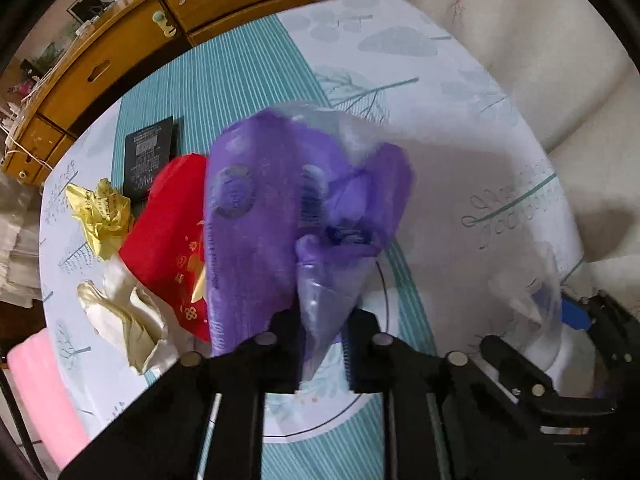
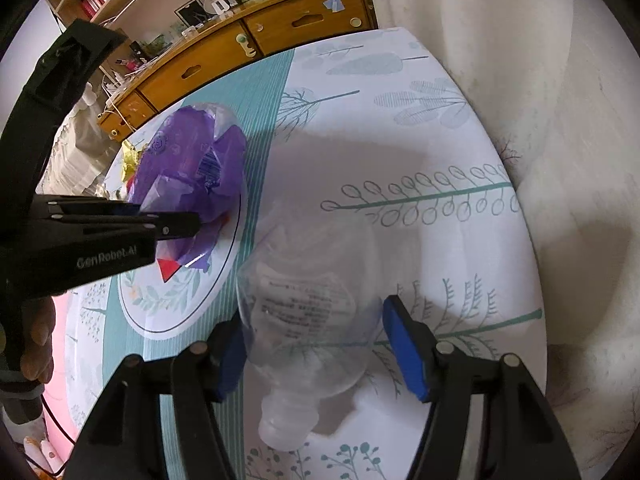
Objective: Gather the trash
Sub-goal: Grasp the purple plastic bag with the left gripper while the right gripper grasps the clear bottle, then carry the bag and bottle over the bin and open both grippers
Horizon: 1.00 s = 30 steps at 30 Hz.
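Here the left gripper [image 1: 324, 320] is clamped on a purple plastic wrapper [image 1: 280, 208]; the right gripper [image 2: 316, 352] stands wide around a clear plastic bottle [image 2: 308, 320], unpinched

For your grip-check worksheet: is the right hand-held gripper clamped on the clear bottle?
No: the bottle lies between its blue pads, with a visible gap.

Leaf-print tablecloth [image 2: 400, 128] on table; clear bottle [image 2: 304, 320], yellow wrapper [image 1: 102, 212], black box [image 1: 146, 156] lying on it.

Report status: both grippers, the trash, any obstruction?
Left gripper shut on purple wrapper. Right gripper open, straddling clear bottle, not pinching yet. Nothing blocking.
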Tool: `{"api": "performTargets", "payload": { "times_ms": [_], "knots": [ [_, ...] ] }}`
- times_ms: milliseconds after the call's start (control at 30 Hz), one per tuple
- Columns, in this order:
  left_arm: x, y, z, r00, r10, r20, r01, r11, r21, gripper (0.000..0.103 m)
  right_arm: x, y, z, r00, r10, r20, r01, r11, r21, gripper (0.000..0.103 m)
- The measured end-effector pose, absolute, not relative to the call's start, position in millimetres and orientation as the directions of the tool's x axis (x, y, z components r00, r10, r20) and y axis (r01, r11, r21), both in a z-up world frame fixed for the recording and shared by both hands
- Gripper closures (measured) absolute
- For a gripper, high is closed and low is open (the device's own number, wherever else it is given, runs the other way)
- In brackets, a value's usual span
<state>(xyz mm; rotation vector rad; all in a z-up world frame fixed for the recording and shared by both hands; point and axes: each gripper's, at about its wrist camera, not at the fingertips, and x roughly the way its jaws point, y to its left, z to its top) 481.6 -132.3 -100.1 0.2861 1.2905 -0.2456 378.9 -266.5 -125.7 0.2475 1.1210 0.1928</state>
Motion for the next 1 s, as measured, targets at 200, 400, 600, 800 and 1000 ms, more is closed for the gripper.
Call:
{"api": "performTargets", "payload": {
  "times_ms": [200,400,600,800,1000],
  "knots": [
    [450.9,-130.6,-76.8,0.284,-0.103,-0.953,0.331,0.944,-0.003,0.098,373.6,-269.9,-120.8,0.427,0.289,-0.857,-0.021,0.951,0.310,0.042],
    [404.6,-117.3,-48.5,0.307,-0.178,-0.935,0.324,0.943,-0.074,0.099,357.3,-269.8,-105.8,0.447,0.316,-0.837,-0.020,0.939,0.344,0.044],
    [359.0,-91.2,-25.5,0.315,-0.238,-0.919,0.310,0.941,-0.137,0.101,332.7,-263.7,-89.5,0.467,0.343,-0.815,-0.011,0.924,0.382,0.046],
    [298.3,-60.1,-7.3,0.335,-0.267,-0.904,0.314,0.936,-0.160,0.102,292.8,-241.4,-72.1,0.488,0.336,-0.806,-0.023,0.928,0.373,0.047],
    [224.6,-18.6,14.5,0.359,-0.332,-0.872,0.345,0.916,-0.206,0.102,228.4,-211.8,-52.0,0.523,0.323,-0.789,-0.018,0.929,0.369,0.047]
  ]
}}
